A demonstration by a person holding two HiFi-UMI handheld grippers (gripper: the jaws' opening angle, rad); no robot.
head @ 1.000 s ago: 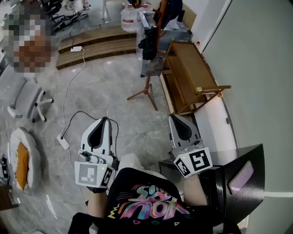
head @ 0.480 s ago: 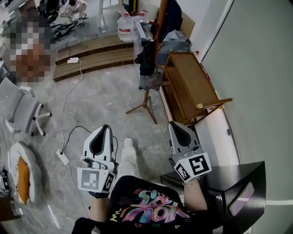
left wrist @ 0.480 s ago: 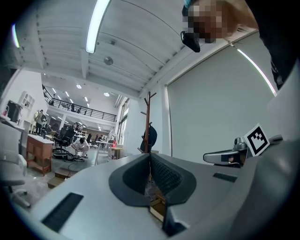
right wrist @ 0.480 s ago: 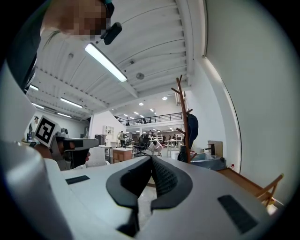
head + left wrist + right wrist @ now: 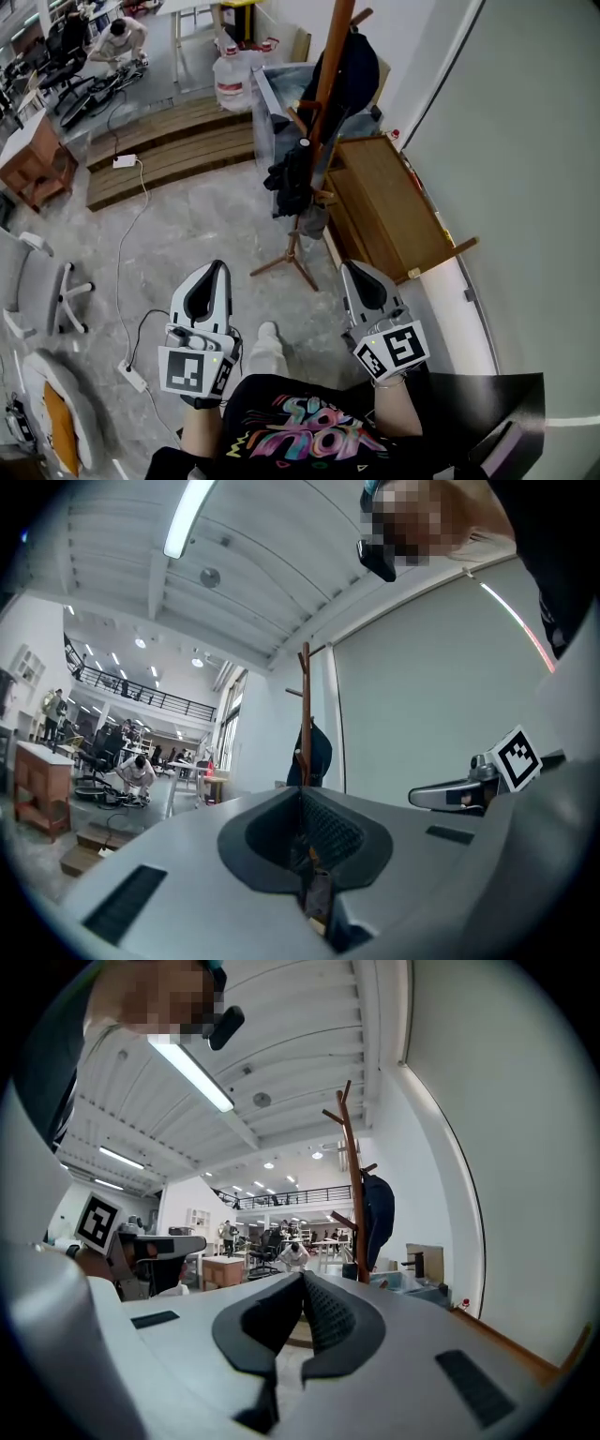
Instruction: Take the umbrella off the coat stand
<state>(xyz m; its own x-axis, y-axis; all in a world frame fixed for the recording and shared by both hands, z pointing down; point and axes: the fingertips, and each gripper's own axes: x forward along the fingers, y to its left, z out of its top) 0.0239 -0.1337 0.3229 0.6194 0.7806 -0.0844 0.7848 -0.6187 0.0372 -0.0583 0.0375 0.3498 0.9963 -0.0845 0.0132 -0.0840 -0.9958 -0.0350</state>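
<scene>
A wooden coat stand (image 5: 328,70) rises ahead of me on splayed legs (image 5: 291,262). A folded black umbrella (image 5: 289,180) hangs on its near side, and a dark navy garment (image 5: 354,67) hangs on the far side. My left gripper (image 5: 216,269) and right gripper (image 5: 352,268) point level toward the stand, both short of it, shut and holding nothing. In the left gripper view the shut left gripper (image 5: 302,797) lines up with the pole (image 5: 305,705). In the right gripper view the stand (image 5: 354,1185) is right of the shut right gripper (image 5: 302,1279).
A wooden table (image 5: 394,202) stands against the wall right of the stand. A clear bin (image 5: 277,98) and a water jug (image 5: 232,80) sit behind it. Wooden pallets (image 5: 169,150) lie at the back left, a grey chair (image 5: 37,291) at left, a power strip (image 5: 131,377) on the floor.
I have walked forward with both shut grippers. The coat stand and umbrella are now nearer and larger, and the black cabinet has slid back to the lower right.
</scene>
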